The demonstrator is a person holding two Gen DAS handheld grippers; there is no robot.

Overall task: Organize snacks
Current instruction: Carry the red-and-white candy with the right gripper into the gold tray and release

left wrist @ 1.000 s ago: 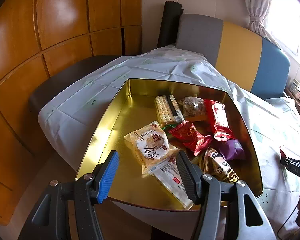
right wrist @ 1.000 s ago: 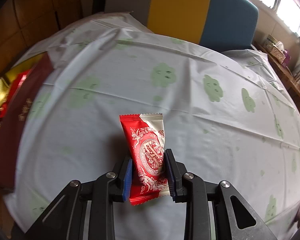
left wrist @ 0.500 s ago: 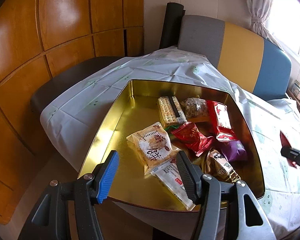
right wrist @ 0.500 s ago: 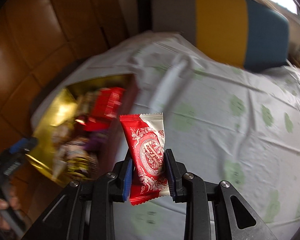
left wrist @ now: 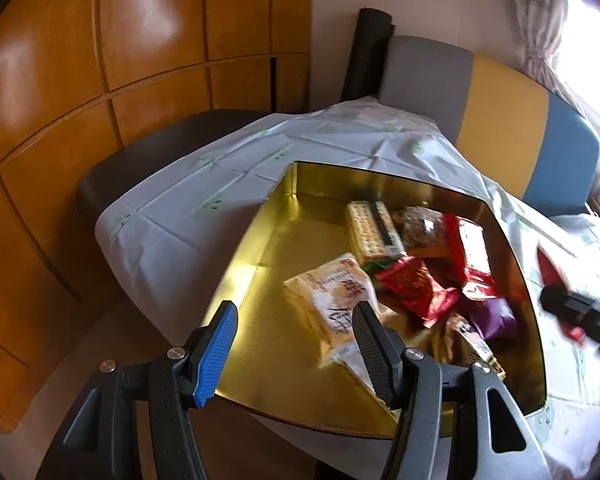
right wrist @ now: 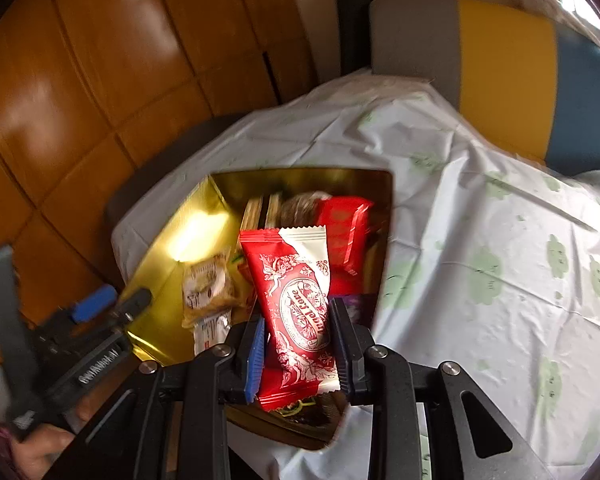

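From the left wrist view, I see my left gripper point(left wrist: 294, 348) hanging over the near edge of the gold tin point(left wrist: 260, 264), its jaws wide apart with nothing between them. The tin's left half is bare gold floor. The snacks crowd the right half: a pale biscuit packet point(left wrist: 332, 300) just beyond my right finger, a cracker pack point(left wrist: 370, 232) further back, a red wrapper point(left wrist: 416, 288) and a purple one point(left wrist: 488, 312) against the right wall. The right gripper point(left wrist: 576, 312) shows at the right edge, outside the tin's rim, blurred.

From the right wrist view, my right gripper point(right wrist: 298, 344) is clamped on the red-and-white snack packet point(right wrist: 296, 312), held upright over the tin's point(right wrist: 300, 178) near right part. The tablecloth point(right wrist: 480, 240) lies bare to the right. The left gripper point(right wrist: 108, 300) sits at the tin's near left corner.
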